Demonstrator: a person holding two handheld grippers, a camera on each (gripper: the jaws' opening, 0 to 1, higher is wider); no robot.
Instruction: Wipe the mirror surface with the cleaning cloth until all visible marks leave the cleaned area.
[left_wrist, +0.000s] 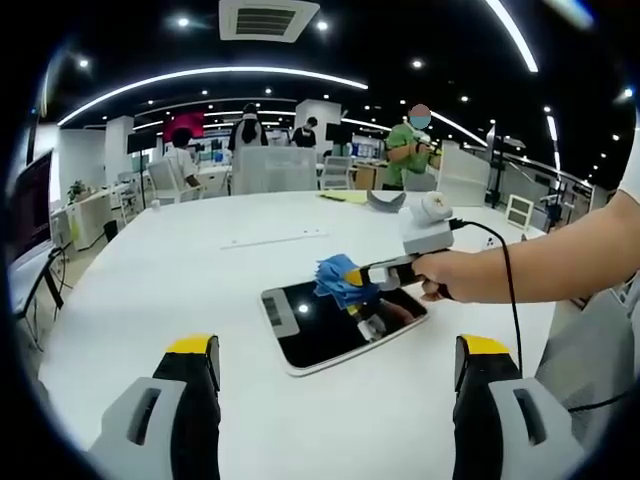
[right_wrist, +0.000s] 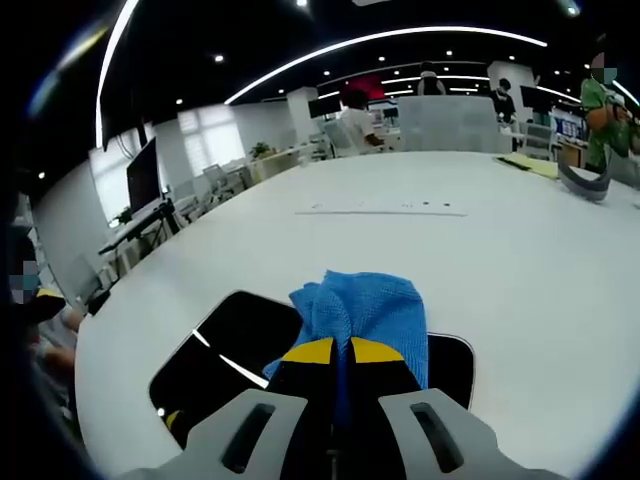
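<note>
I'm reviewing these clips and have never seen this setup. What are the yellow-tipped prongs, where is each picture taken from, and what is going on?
A person holds a two-jaw gripper in each hand; each carries a forward-looking fisheye camera. In the left gripper view, the left gripper hovers open over the white table, watching the right gripper in the person's hand. That gripper pinches a blue cleaning cloth against a dark mirror lying flat. The right gripper view shows the same cloth between closed jaws, on the mirror.

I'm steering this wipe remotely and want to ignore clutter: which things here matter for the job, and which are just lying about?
For the job:
- mirror
- blue cleaning cloth
- right hand-held gripper, shut on the cloth
- left hand-held gripper, open, held back

Lying about:
- grey curved item at the white table's far edge
- yellow sheet beside it
</note>
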